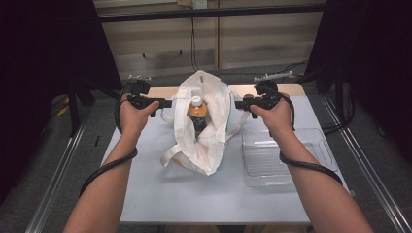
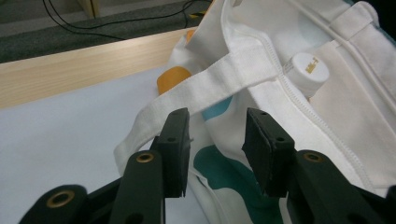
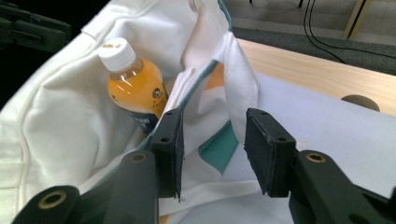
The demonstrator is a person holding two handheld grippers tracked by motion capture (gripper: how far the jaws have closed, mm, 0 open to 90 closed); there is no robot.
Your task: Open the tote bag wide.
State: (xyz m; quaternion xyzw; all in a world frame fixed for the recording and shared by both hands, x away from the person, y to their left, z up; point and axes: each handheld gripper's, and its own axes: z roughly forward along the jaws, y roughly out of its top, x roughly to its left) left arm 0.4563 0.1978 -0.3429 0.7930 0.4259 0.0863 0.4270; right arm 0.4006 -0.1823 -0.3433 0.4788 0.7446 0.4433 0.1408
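Note:
A white tote bag (image 1: 209,141) with teal and orange print stands slumped in the middle of the table, its mouth wide. Inside it stands a bottle (image 1: 197,109) of orange drink with a white cap (image 2: 306,70), also seen in the right gripper view (image 3: 133,81). My left gripper (image 1: 167,103) hovers at the bag's left rim, jaws apart (image 2: 217,119), with a white strap (image 2: 224,79) lying just past the tips. At the bag's right rim my right gripper (image 1: 238,104) is likewise open (image 3: 212,116), the bag's edge (image 3: 233,70) behind its jaws, pads not pressing on cloth.
A clear plastic tray (image 1: 272,165) sits on the grey table (image 1: 194,194) to the right of the bag, under my right forearm. A wooden strip (image 2: 70,70) runs along the table's far edge. Cables lie on the floor beyond.

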